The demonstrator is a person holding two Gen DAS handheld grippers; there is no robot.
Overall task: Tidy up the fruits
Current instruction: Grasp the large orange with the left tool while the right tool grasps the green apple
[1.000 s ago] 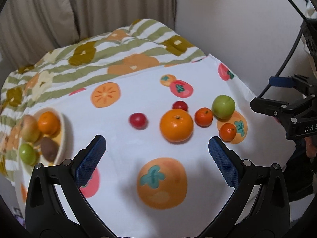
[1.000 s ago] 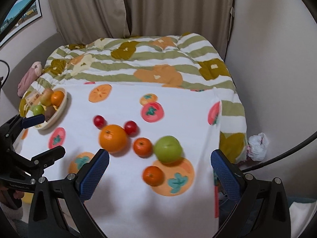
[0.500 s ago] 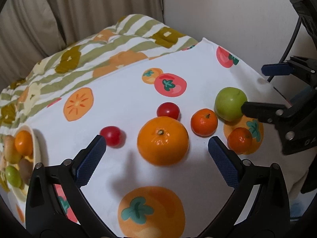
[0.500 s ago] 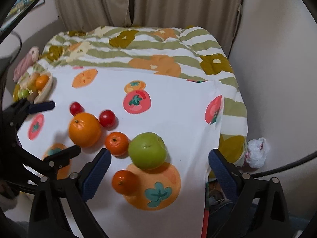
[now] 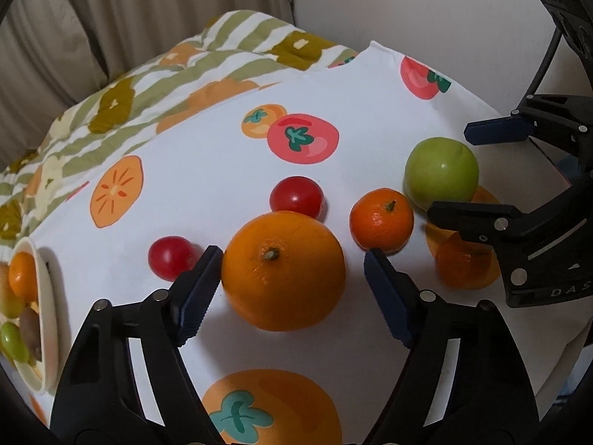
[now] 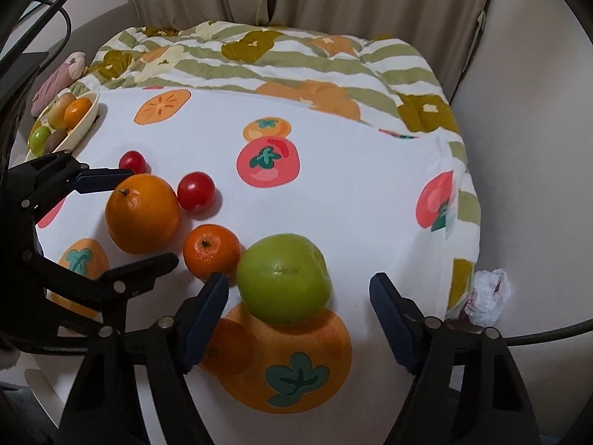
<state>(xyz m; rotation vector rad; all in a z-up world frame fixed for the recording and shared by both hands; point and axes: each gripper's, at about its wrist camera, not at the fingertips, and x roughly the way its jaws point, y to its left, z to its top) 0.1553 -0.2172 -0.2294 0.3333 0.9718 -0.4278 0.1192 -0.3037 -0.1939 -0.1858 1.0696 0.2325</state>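
Note:
A large orange (image 5: 283,270) lies on the white printed cloth (image 5: 207,185) between the fingers of my left gripper (image 5: 292,253). Its jaws are closing; the left pad sits at the peel, the right pad stands apart. A green apple (image 6: 283,278) rests between the fingers of my right gripper (image 6: 297,279), whose jaws are also closing, with gaps on both sides. Two small red fruits (image 5: 296,196) (image 5: 170,257) and a mandarin (image 5: 381,220) lie close by. A second mandarin (image 6: 226,345) is half hidden behind a right finger.
A cream bowl (image 5: 48,333) with several fruits stands at the cloth's left edge. A striped flowered quilt (image 6: 296,59) lies behind, then curtains. The wall is close on the right, with a crumpled bag (image 6: 485,296) on the floor below the cloth's edge.
Both grippers have come down and forward onto the fruit. Their jaws have narrowed from wide open. The orange now sits between the left fingers, the apple between the right ones.

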